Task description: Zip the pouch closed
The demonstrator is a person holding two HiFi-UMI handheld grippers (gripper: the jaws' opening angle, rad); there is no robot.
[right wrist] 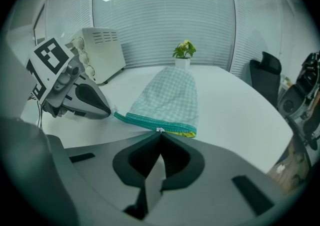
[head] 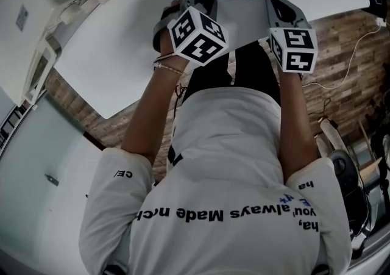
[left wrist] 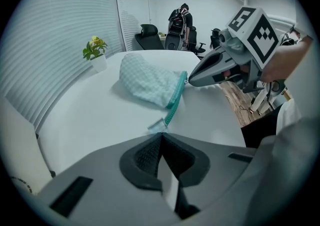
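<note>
Pouch: pale green check fabric, lying on its side on the white table, near the edge closest to the person. The mouth faces both grippers and the closed bottom points away toward the window blinds. A teal zipper runs along the mouth. A strip of yellow shows at the far right end of the teal band in the right gripper view.

Left gripper: jaws pressed together with no gap between the pads. A small pale end tab at the left end of the zipper tape sits right at the jaw tips, pinched there. The tape runs straight from the tab up to the pouch body.

Right gripper: jaws likewise closed tight. The small silver zipper pull sits at their tips, apparently gripped. It lies partway along the teal band, nearer the yellow end.

Both grippers are low over the table, side by side, noses toward the pouch mouth. Each shows in the other's view.

Surroundings: potted plant on the table beyond the pouch, well apart from it. White appliance at the table's left side. Black office chairs past the far end. Wood-pattern floor beside the table.
</note>
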